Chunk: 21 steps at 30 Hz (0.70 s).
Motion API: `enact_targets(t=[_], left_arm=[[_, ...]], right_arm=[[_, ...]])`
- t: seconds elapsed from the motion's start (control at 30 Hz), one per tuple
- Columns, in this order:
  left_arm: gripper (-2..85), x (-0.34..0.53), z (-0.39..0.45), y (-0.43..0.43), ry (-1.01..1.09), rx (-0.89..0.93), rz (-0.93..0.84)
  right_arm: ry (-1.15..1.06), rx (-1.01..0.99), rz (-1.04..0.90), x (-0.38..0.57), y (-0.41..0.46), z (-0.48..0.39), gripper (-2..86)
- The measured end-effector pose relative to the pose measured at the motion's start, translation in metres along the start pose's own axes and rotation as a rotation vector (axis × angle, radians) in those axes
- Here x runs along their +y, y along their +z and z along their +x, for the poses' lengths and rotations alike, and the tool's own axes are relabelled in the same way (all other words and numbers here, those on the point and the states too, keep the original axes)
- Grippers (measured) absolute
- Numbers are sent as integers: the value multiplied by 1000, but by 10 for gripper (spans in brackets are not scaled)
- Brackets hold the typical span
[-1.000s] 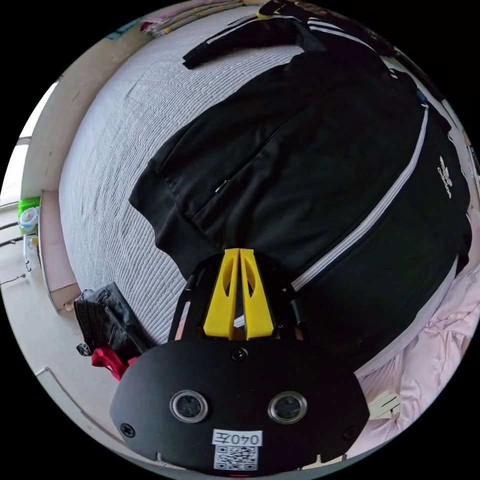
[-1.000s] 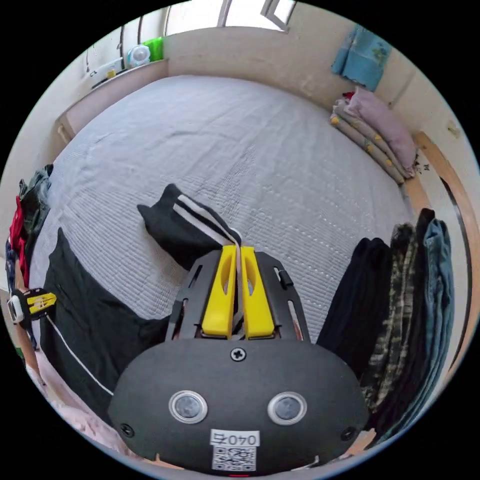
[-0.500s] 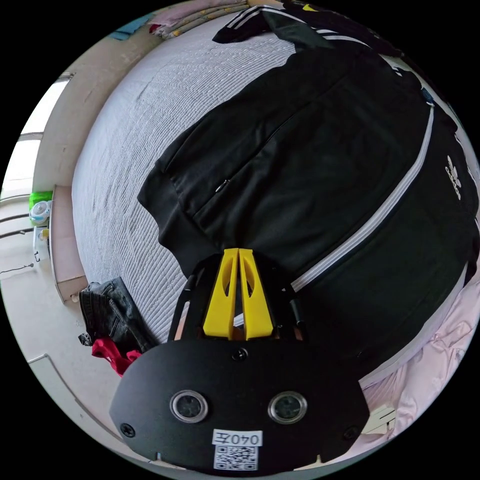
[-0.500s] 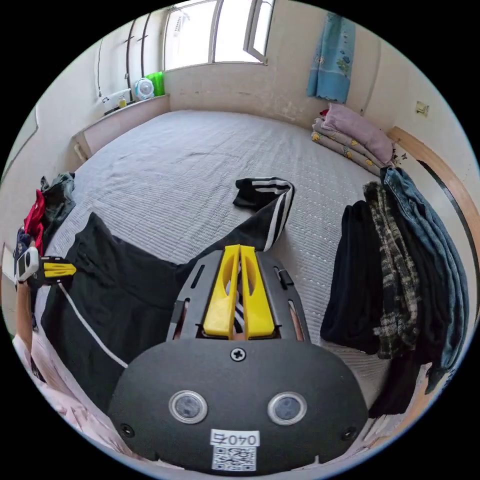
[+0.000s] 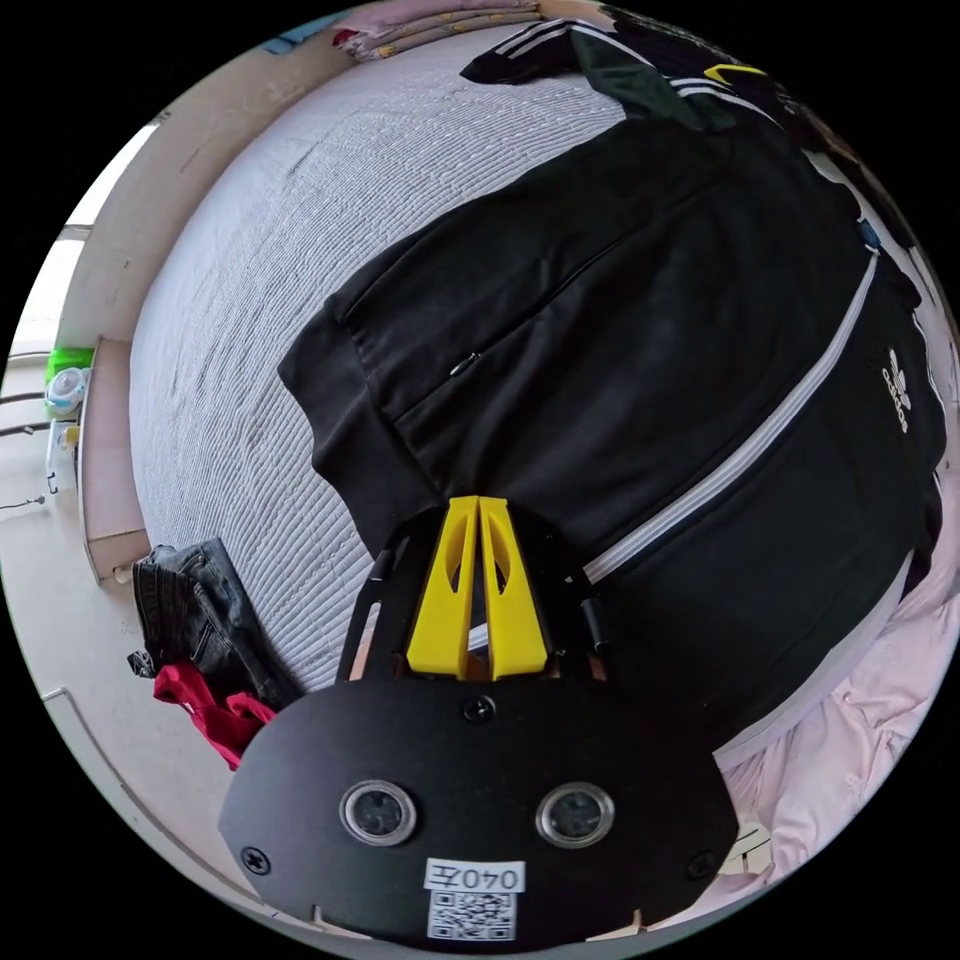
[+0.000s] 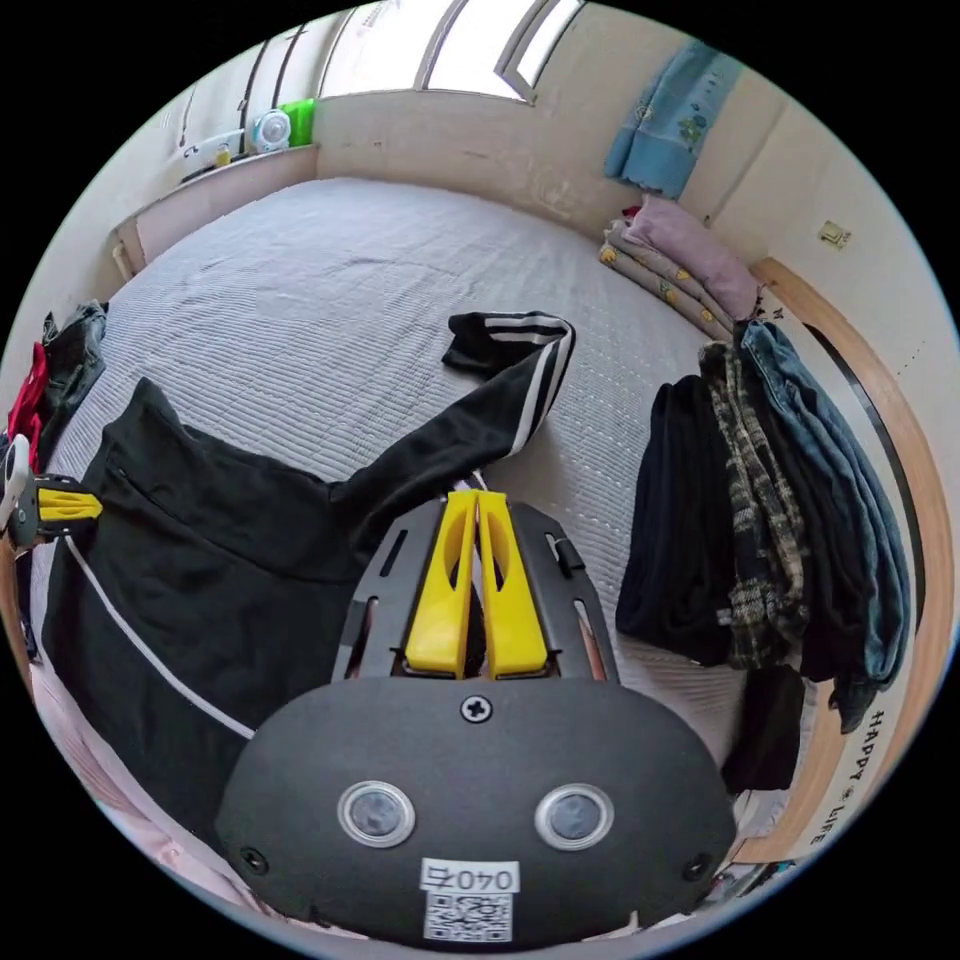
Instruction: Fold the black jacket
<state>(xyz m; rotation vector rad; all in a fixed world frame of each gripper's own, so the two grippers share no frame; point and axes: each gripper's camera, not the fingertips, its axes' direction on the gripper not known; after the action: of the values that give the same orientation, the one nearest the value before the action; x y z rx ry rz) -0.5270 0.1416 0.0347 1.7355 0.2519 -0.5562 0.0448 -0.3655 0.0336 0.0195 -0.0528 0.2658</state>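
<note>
Fingers (image 5: 478, 505) closed on black jacket (image 5: 640, 380) hem — bed (image 5: 260, 250) | right fingers (image 6: 477, 497) closed

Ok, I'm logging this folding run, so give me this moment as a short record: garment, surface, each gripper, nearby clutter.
garment: black zip-up jacket with white stripes, spread front up, zipper closed
sleeve: striped sleeve stretched out across the bed, cuff bent over
surface: grey quilted bed cover
left gripper: jaws closed at the jacket's hem beside the zipper
right gripper: jaws closed at the base of the sleeve
clutter: dark jeans and red cloth at the bed's edge; hanging dark and plaid clothes; folded bedding by the wall
</note>
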Motion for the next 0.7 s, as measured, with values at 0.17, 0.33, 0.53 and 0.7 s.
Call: enact_targets(t=[0.17, 0.33, 0.53, 0.7], left_arm=[[-9, 0, -6, 0, -5, 32, 4], [-9, 1, -7, -1, -10, 41, 13], [-8, -3, 3, -1, -15, -4, -9], [-8, -6, 13, -1, 13, -42, -26]], right_arm=[[-19, -54, 16, -41, -5, -34, -10], [20, -5, -240, -78, 81, -60, -10], [82, -154, -225, -129, 111, -50, -9], [95, -297, -93, -123, 25, 30, -5]])
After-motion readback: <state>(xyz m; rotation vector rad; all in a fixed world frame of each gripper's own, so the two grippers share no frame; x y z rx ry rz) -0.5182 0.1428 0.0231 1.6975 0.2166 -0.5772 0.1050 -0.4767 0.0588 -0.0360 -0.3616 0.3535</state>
